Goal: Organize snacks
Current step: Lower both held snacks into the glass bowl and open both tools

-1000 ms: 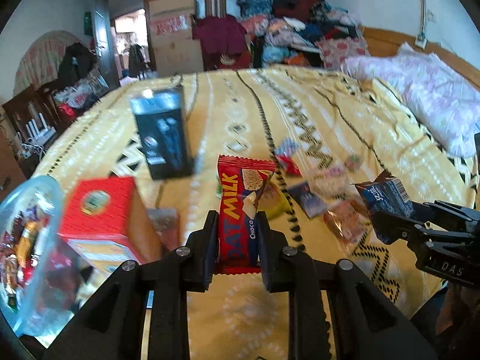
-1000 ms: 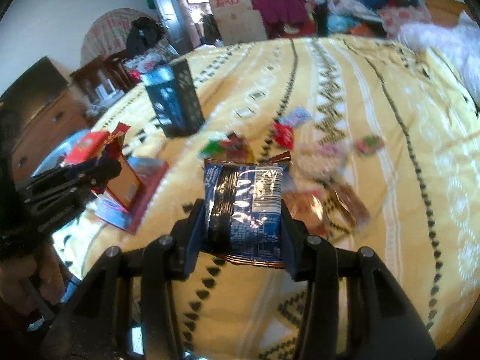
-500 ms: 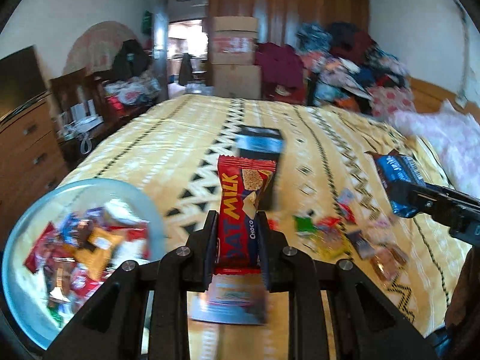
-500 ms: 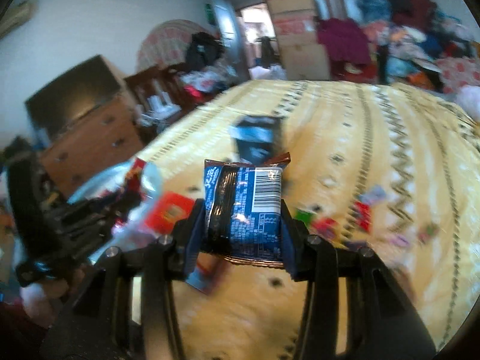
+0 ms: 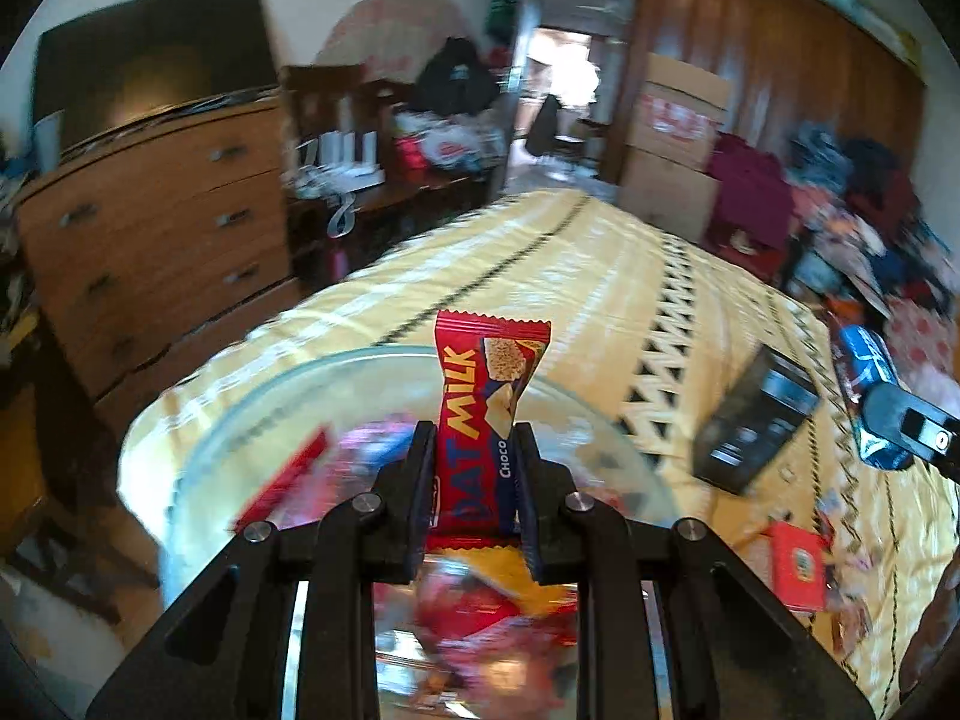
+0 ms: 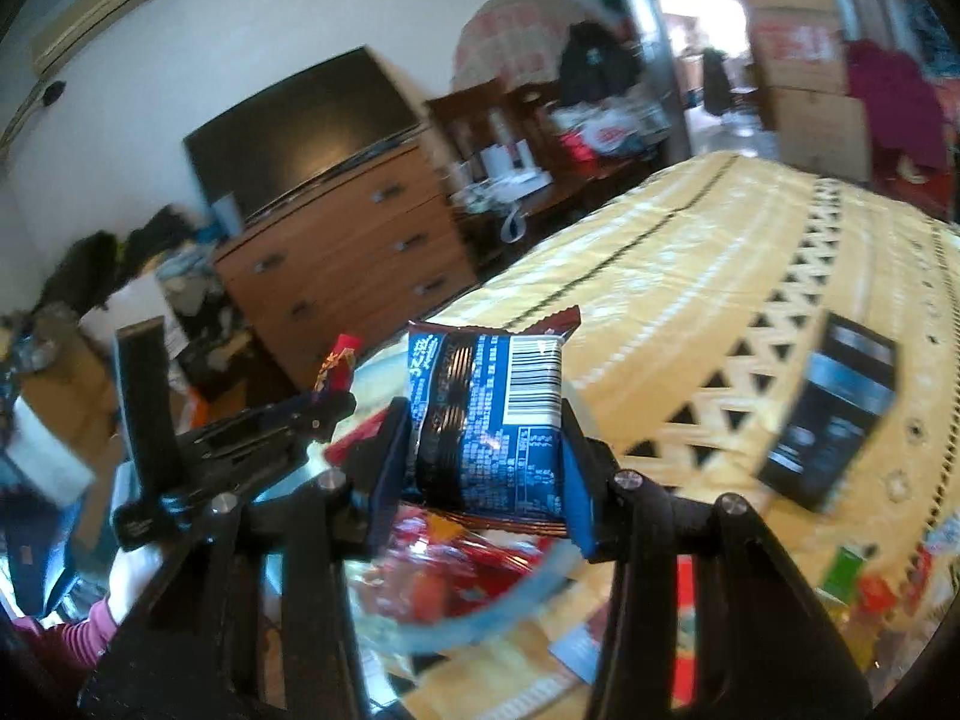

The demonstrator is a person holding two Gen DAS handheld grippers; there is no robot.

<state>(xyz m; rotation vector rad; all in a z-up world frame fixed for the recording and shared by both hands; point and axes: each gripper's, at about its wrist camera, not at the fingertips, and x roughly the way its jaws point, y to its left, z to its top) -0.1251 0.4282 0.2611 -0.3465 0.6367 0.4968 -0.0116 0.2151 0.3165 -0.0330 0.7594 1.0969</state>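
My left gripper (image 5: 471,480) is shut on a red Oat Milk choco bar (image 5: 483,420), held upright over a clear plastic bowl (image 5: 252,420) full of wrapped snacks. My right gripper (image 6: 480,456) is shut on a blue cookie packet (image 6: 489,420), held over the bowl's blue rim (image 6: 480,618). The right gripper with its blue packet (image 5: 870,384) shows at the right edge of the left wrist view. The left gripper (image 6: 324,402) shows at the left of the right wrist view, the red bar (image 6: 339,366) sticking up from it.
The bowl sits on the near left corner of a bed with a yellow patterned cover (image 5: 600,276). A black box (image 5: 756,426) stands on the bed, a red box (image 5: 795,564) and loose snacks (image 6: 864,582) lie to the right. A wooden dresser (image 5: 156,240) stands left of the bed.
Both grippers have swung left with their snacks, away from the loose snacks and the boxes, and now hang over the bowl. Both remain shut.
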